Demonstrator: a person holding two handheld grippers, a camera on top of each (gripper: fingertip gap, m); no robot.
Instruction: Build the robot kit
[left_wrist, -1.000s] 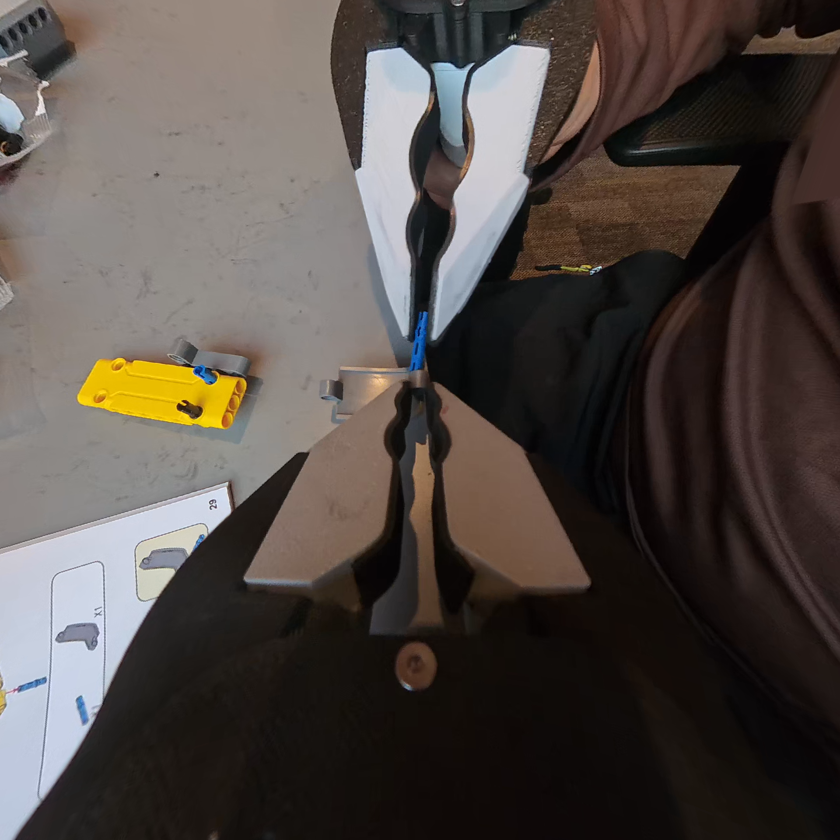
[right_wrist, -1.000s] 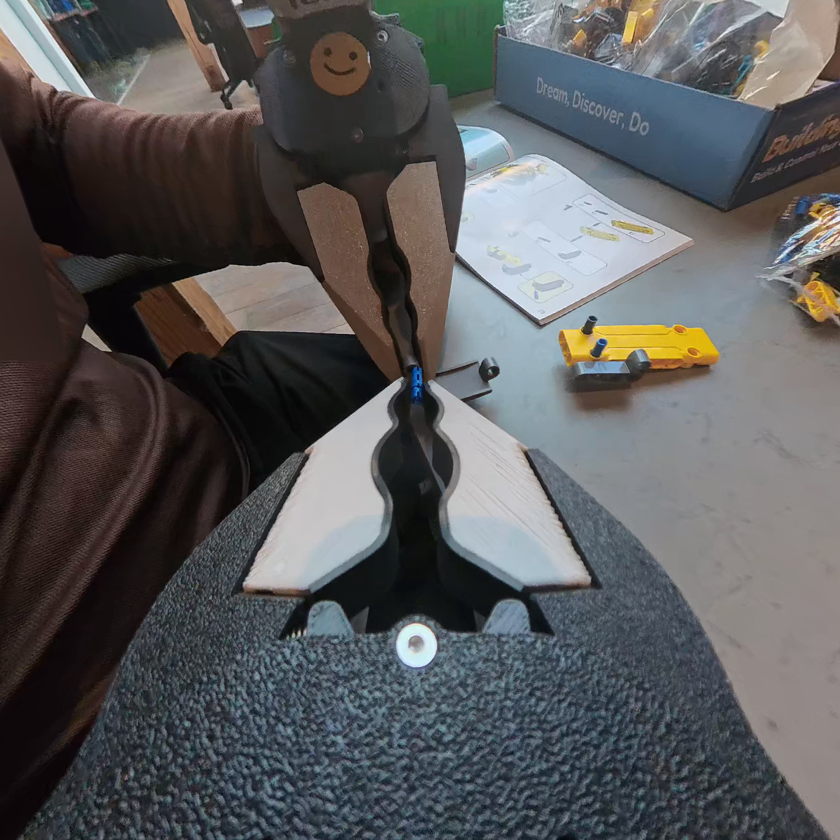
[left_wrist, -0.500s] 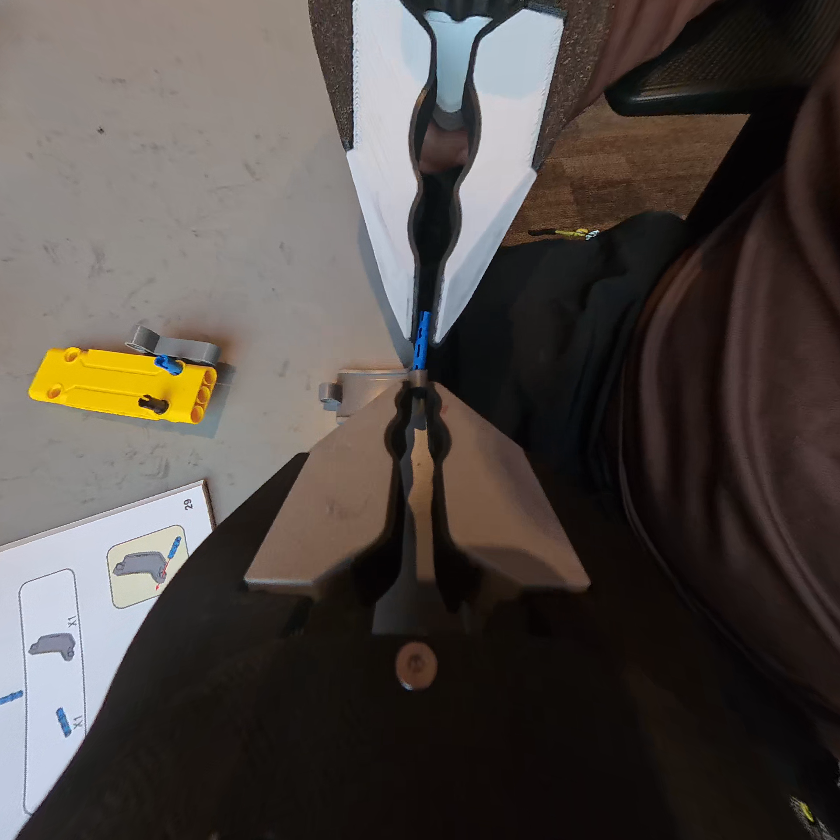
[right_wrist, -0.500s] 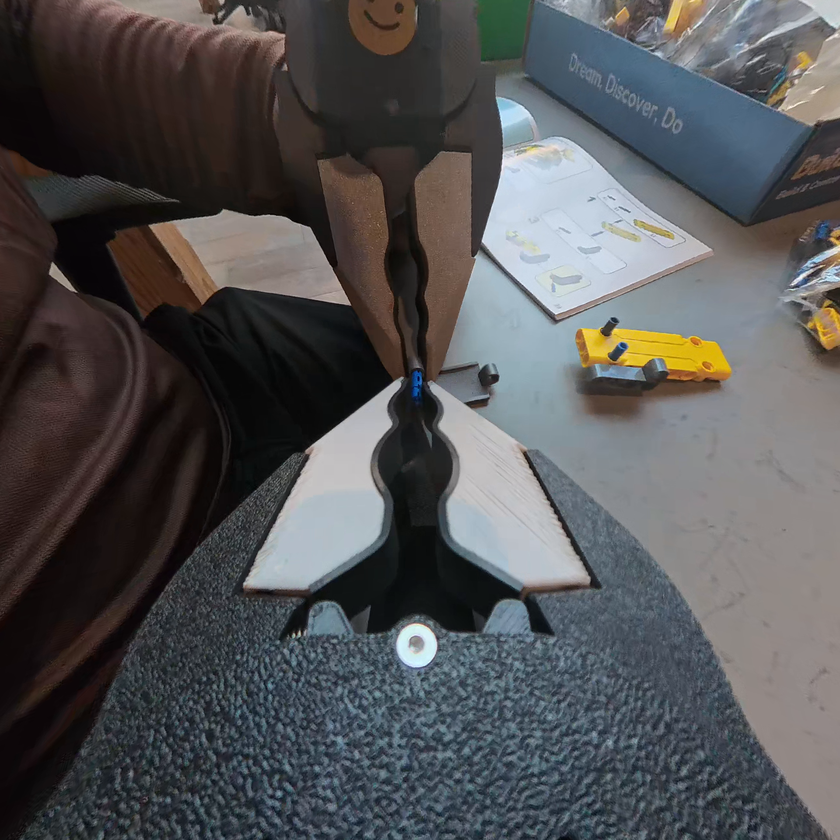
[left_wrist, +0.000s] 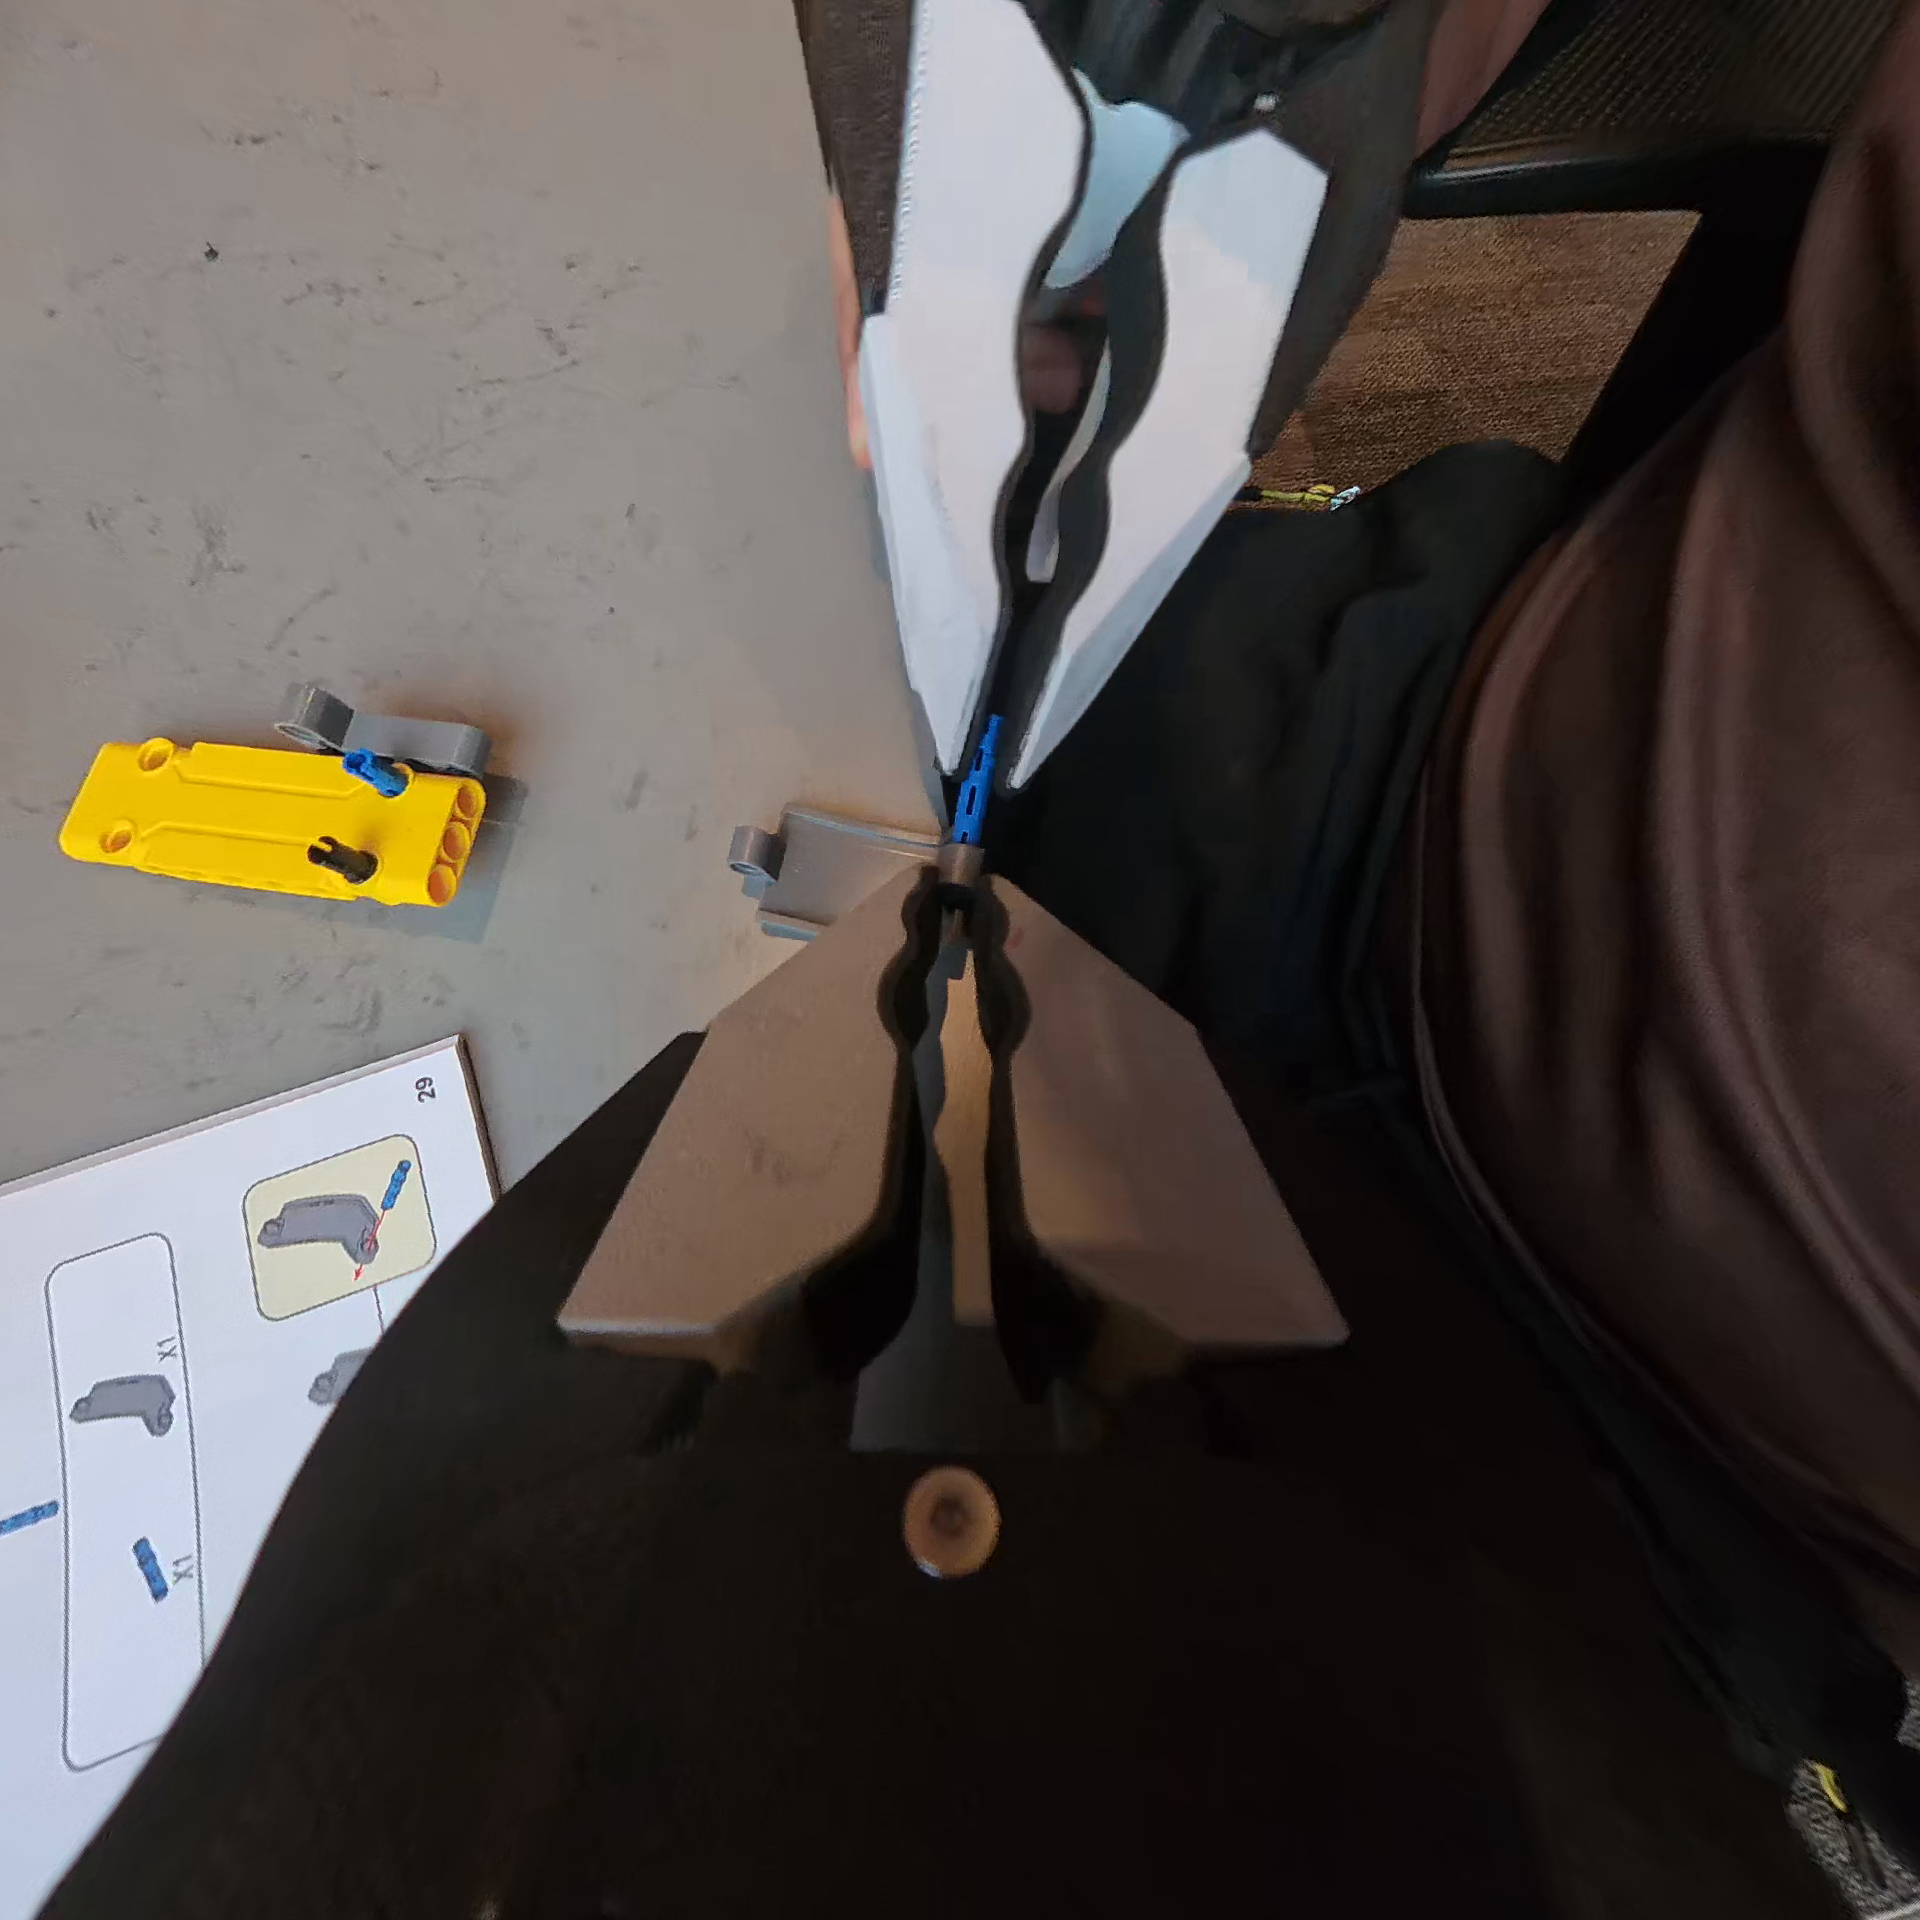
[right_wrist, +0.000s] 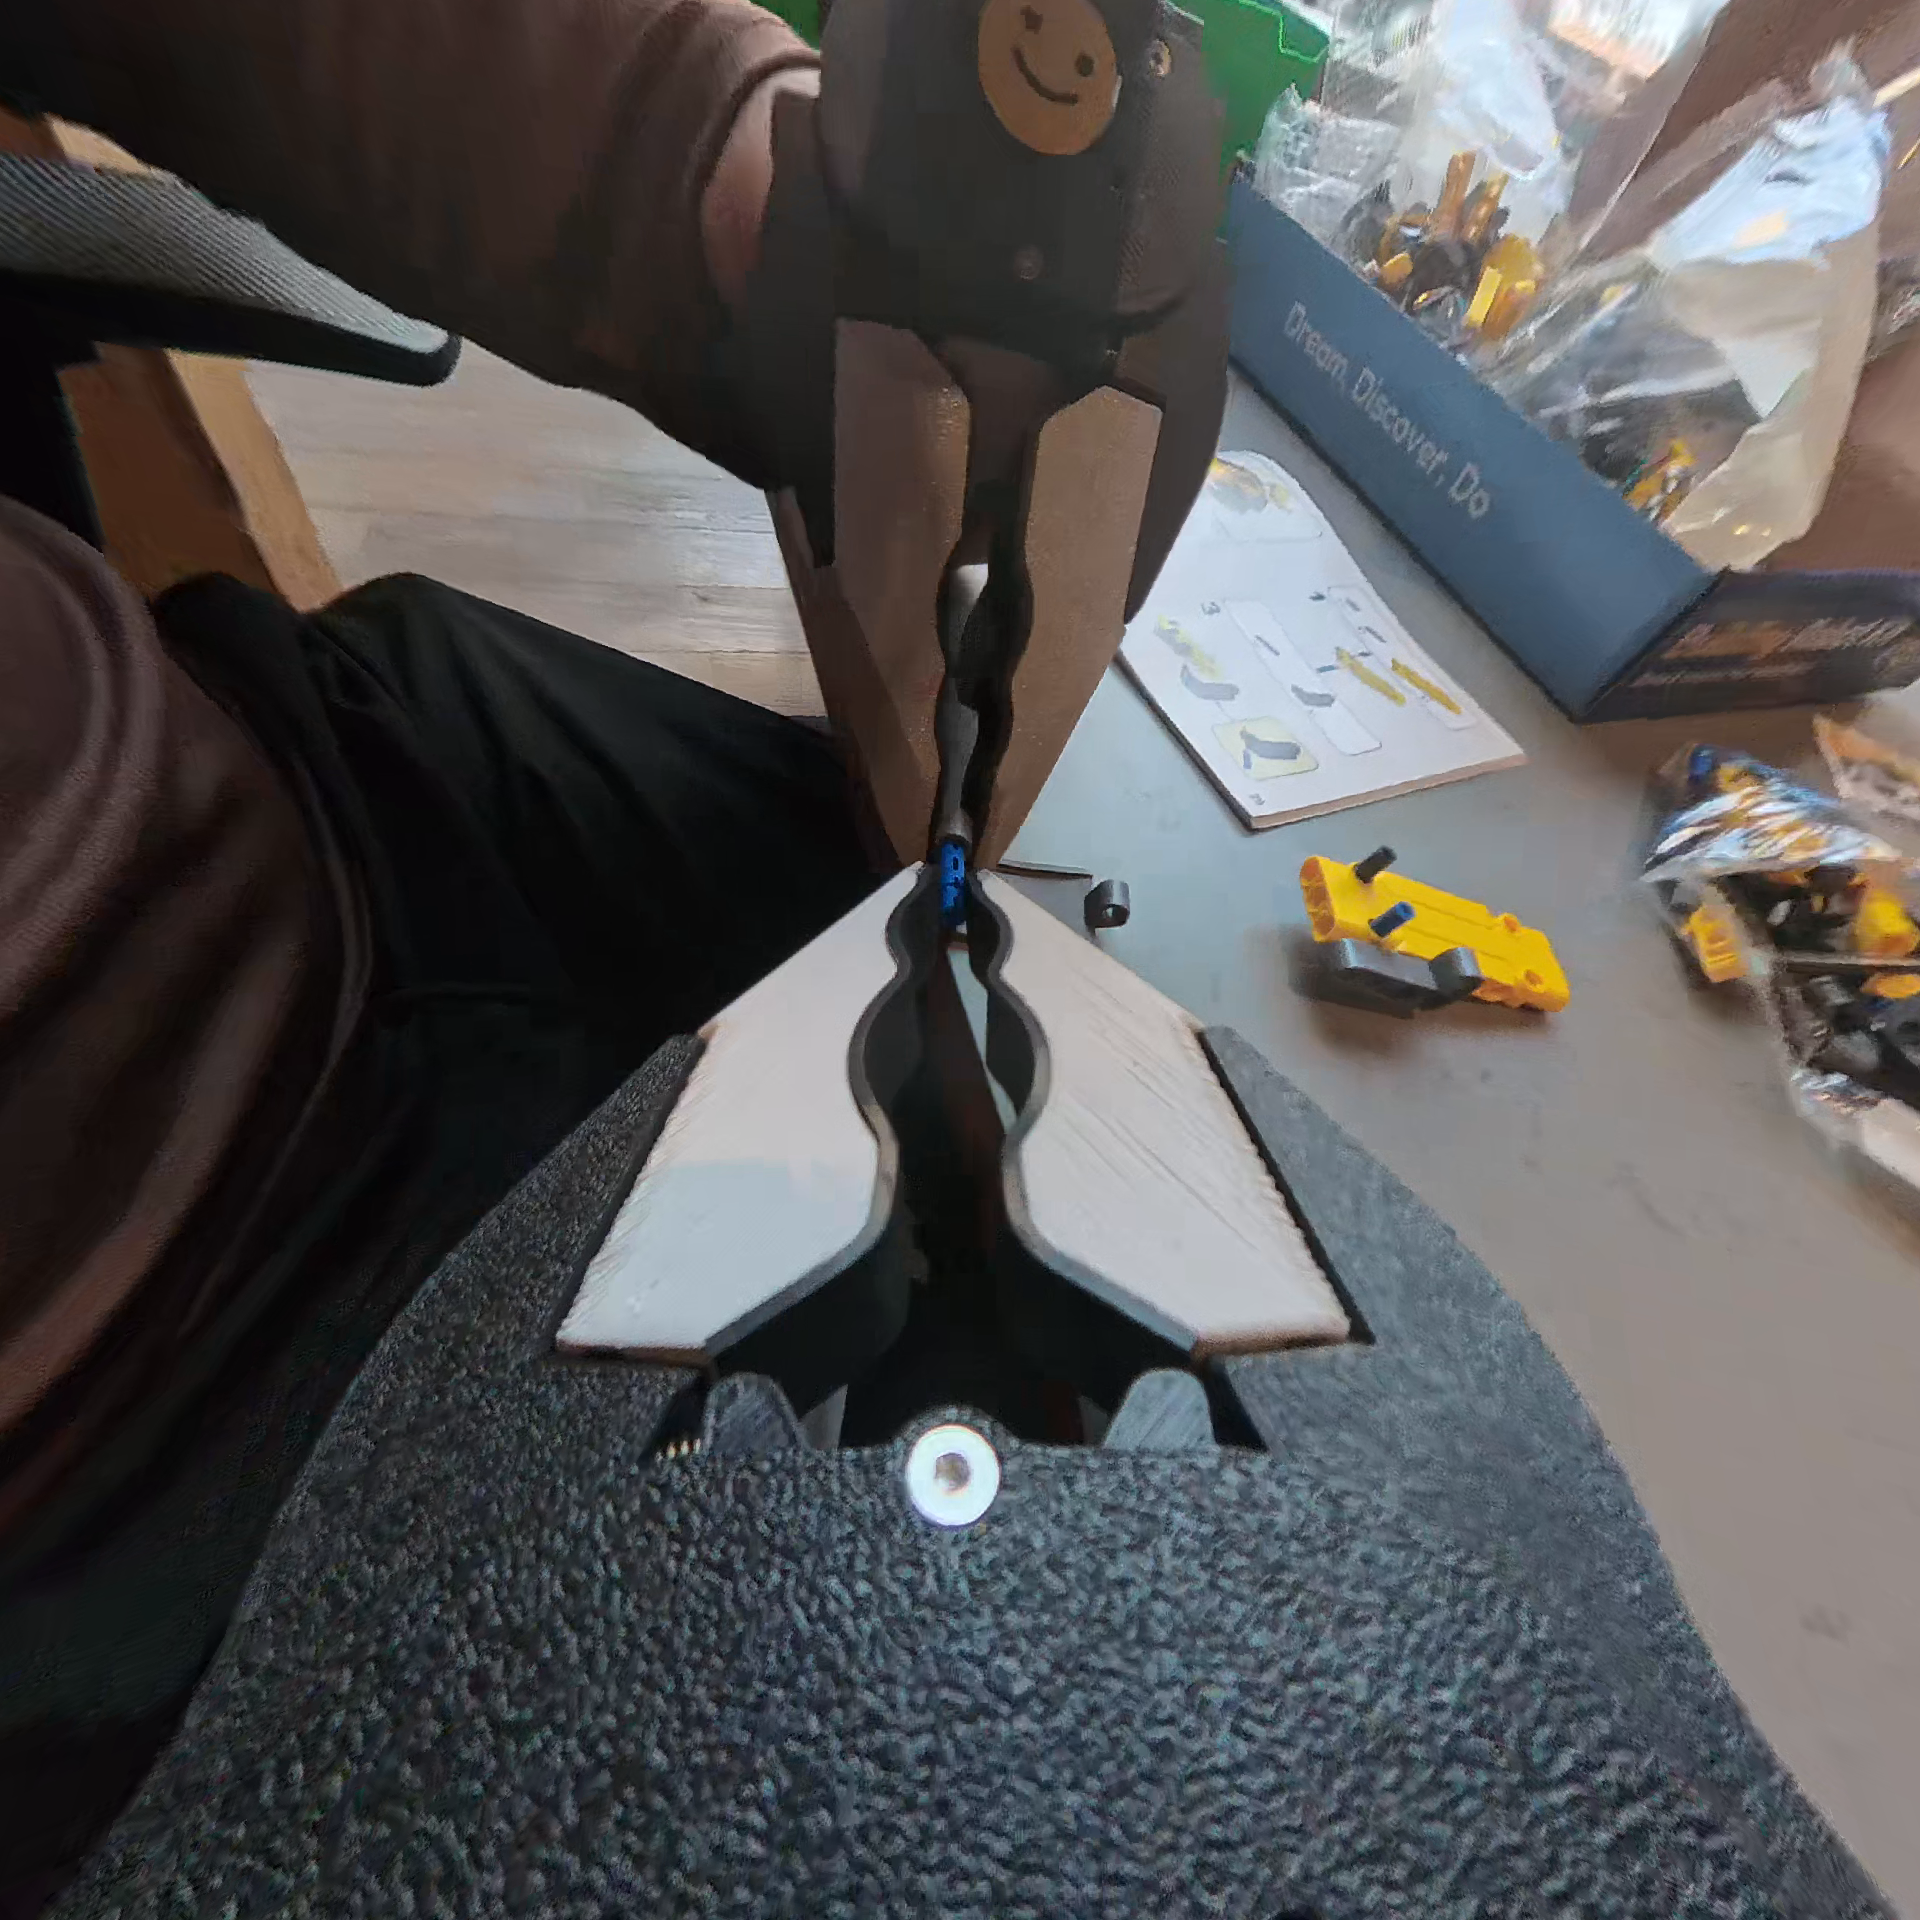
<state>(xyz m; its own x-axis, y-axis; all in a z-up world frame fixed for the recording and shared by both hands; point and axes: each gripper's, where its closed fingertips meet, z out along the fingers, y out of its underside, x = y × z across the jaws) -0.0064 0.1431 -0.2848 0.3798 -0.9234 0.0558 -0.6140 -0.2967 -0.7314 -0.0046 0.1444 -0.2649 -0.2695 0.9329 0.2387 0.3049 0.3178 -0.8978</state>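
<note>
Right gripper (right_wrist: 951, 883) pinches the blue pin (left_wrist: 977, 781); left gripper (left_wrist: 956, 896) clamps a grey piece (left_wrist: 961, 862), tip to tip at the bench (left_wrist: 416, 416) edge.

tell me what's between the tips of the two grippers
A small blue pin spans the gap: the right gripper pinches one end, the other meets the grey piece in the left gripper. Both wrist views show it.

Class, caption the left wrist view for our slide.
Two grippers meet tip to tip over a blue pin, beside a yellow beam.
</note>
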